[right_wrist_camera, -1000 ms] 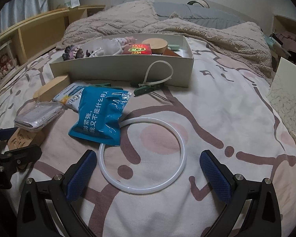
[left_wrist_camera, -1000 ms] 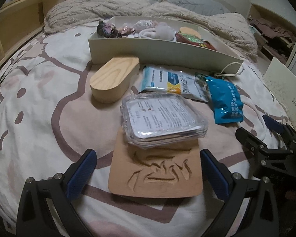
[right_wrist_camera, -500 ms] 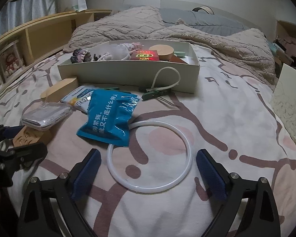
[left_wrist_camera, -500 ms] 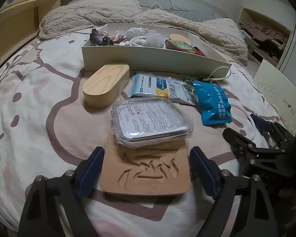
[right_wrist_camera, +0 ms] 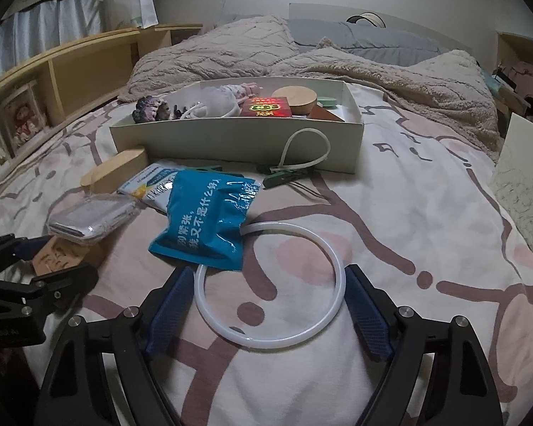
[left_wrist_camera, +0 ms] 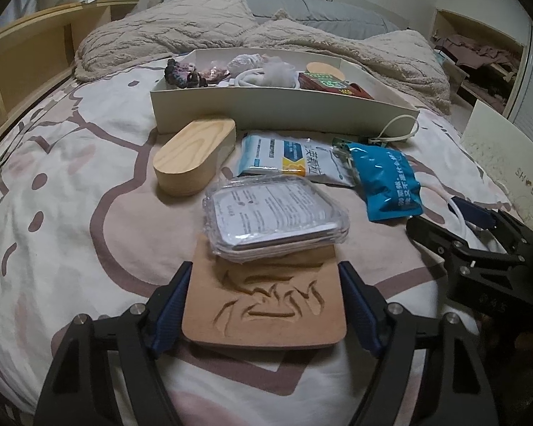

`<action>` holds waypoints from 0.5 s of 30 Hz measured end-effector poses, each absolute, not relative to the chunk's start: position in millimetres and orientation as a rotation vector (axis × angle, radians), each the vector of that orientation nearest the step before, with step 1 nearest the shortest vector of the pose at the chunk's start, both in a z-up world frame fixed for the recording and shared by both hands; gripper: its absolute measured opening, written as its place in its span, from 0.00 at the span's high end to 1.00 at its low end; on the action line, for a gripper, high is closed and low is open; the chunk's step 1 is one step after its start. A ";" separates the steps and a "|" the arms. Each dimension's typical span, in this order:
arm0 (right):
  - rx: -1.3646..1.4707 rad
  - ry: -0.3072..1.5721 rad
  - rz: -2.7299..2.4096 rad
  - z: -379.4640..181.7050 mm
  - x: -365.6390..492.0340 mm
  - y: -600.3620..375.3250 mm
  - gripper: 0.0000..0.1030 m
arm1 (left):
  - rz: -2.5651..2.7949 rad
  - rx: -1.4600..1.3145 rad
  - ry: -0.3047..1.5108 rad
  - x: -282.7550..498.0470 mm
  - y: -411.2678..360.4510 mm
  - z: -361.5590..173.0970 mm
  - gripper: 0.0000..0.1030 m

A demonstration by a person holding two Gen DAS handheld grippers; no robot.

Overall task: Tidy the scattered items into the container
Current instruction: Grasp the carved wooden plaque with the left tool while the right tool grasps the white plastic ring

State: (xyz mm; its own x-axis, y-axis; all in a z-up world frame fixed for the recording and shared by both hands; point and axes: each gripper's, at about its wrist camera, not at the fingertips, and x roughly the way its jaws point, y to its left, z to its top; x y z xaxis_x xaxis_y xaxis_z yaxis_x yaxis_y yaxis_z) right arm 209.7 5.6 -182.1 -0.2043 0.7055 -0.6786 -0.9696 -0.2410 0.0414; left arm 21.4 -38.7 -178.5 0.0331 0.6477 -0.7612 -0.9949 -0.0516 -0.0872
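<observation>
Grippers both released: left gripper (left_wrist_camera: pixel 264 305) straddles carved wooden board (left_wrist_camera: pixel 266 301), right gripper (right_wrist_camera: pixel 266 310) straddles white ring (right_wrist_camera: pixel 270 285); close squarely on edges, then carry toward container (left_wrist_camera: pixel 284 113) at 12 o'clock.

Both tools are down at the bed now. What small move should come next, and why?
Probably close the left tool on the carved wooden board: its open fingers sit at both side edges. Lift gently, since the clear plastic case rests on the board's far end.

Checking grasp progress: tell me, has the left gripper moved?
Yes. The left gripper advanced; its fingers now flank the carved wooden board.
</observation>
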 end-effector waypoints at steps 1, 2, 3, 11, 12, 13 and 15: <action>-0.649 0.569 1.730 -182.2 209.6 7.1 0.17 | 1.470 -0.758 0.596 21.7 -38.8 -178.3 0.24; -0.651 0.572 1.725 -182.3 209.1 8.5 0.17 | 1.471 -0.755 0.597 22.0 -39.0 -178.1 0.25; -0.655 0.570 1.717 -182.4 208.3 9.3 0.17 | 1.472 -0.754 0.598 22.0 -38.9 -177.8 0.26; -0.698 0.534 1.686 -184.1 202.8 9.7 0.17 | 1.473 -0.739 0.600 23.1 -40.1 -176.8 0.26; -0.700 0.534 1.686 -184.0 202.7 9.6 0.17 | 1.474 -0.734 0.603 23.8 -40.2 -176.5 0.26; -0.699 0.533 1.686 -184.0 202.7 9.3 0.17 | 1.474 -0.732 0.604 24.2 -40.4 -176.4 0.26; -0.697 0.532 1.686 -184.0 202.8 9.0 0.17 | 1.474 -0.729 0.605 25.0 -40.7 -176.0 0.26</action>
